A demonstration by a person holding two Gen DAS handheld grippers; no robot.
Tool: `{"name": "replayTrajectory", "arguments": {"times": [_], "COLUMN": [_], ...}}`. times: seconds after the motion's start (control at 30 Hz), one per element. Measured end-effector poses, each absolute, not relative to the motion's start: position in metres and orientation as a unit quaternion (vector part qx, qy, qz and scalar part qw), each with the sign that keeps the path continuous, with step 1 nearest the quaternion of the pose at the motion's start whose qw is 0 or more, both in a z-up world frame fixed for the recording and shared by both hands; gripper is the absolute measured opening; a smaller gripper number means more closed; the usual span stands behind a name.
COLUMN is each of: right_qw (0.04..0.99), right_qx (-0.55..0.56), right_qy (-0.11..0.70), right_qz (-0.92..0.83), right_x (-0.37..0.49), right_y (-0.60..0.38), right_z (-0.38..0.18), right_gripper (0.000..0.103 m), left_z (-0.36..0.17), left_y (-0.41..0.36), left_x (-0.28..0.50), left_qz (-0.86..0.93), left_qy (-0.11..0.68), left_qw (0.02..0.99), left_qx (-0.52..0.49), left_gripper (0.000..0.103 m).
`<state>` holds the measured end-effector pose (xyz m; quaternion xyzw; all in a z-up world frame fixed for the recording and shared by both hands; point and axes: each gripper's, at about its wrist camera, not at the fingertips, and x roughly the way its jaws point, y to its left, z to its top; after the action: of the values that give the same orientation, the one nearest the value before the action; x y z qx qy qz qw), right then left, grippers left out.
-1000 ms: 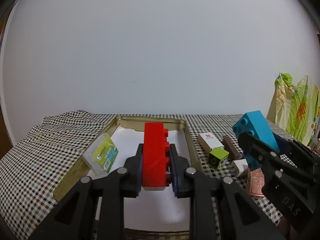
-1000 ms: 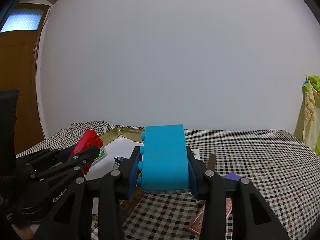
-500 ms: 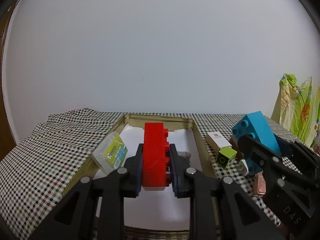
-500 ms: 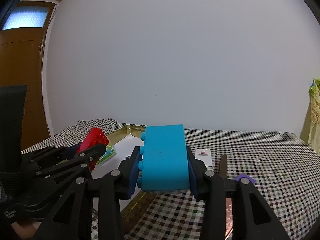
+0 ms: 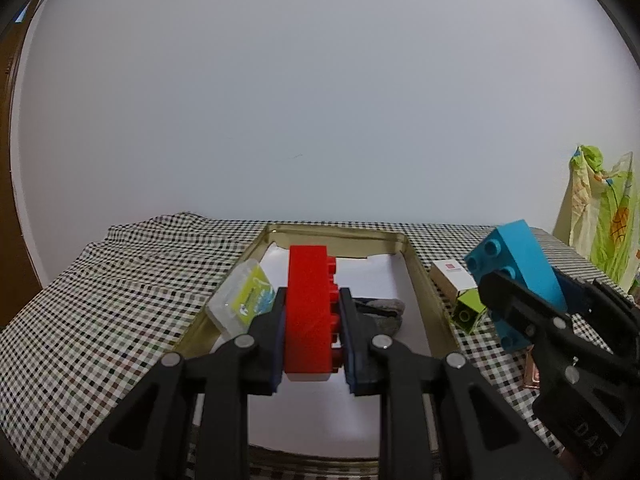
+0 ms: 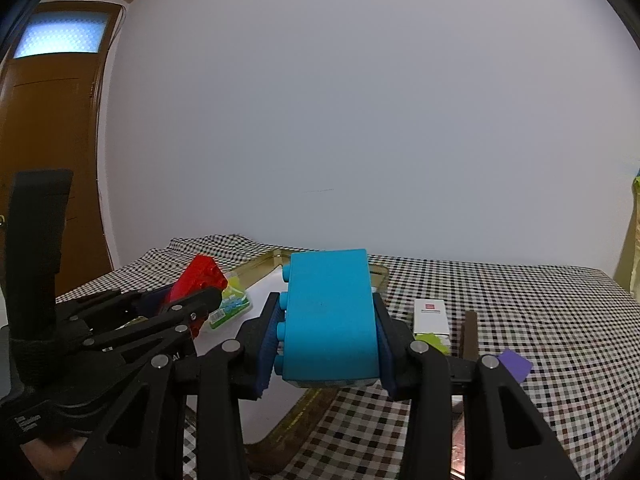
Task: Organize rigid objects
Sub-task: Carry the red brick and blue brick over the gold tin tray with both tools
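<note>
The left gripper (image 5: 311,326) pinches a red brick (image 5: 307,312) between its two pads, the brick standing on its long edge with its studs turned toward the right-hand finger. It hangs in the air above the gold-rimmed tray (image 5: 416,276), over the tray's white lining, not touching it. Inside the tray, just left of the brick, lies a clear packet with a yellow-green label (image 5: 244,300); just right of it — partly hidden by the finger — lies a grey lump (image 5: 384,312) whose kind cannot be told.

The right gripper (image 6: 326,332) is clamped on a blue brick (image 6: 330,312), a wider block, studs facing the left finger, smooth face up. From the right wrist view it sits over the tray's right rim, half above the lining and half above the checked cloth on the surface (image 6: 540,312). From the left wrist view the same brick hangs tilted to the right of the tray.

On the cloth outside the tray, beside its right rim, rest a white box with a red mark (image 6: 430,314), a small green block (image 5: 466,312), a dark brown bar (image 6: 470,332) and a purple piece (image 6: 516,364) — all clear of both grippers.
</note>
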<state>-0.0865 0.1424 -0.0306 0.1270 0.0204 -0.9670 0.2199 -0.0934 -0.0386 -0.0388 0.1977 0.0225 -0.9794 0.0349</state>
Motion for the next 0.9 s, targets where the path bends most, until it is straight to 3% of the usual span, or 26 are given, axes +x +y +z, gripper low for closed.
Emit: {"name": "replayTrajectory", "arguments": {"times": [0.9], "right_qw": [0.254], "right_qx": [0.146], "right_qy": [0.027], "right_qz": [-0.956], "right_x": [-0.115], "right_y": [0.176], "right_z": [-0.009], "right_gripper": [0.045], "left_z": [-0.044], "left_y": [-0.057], "left_x": [-0.094], "left_qz": [-0.975], "left_qy": [0.022], "left_qw": [0.049], "left_qx": [0.214], "left_gripper": [0.021]}}
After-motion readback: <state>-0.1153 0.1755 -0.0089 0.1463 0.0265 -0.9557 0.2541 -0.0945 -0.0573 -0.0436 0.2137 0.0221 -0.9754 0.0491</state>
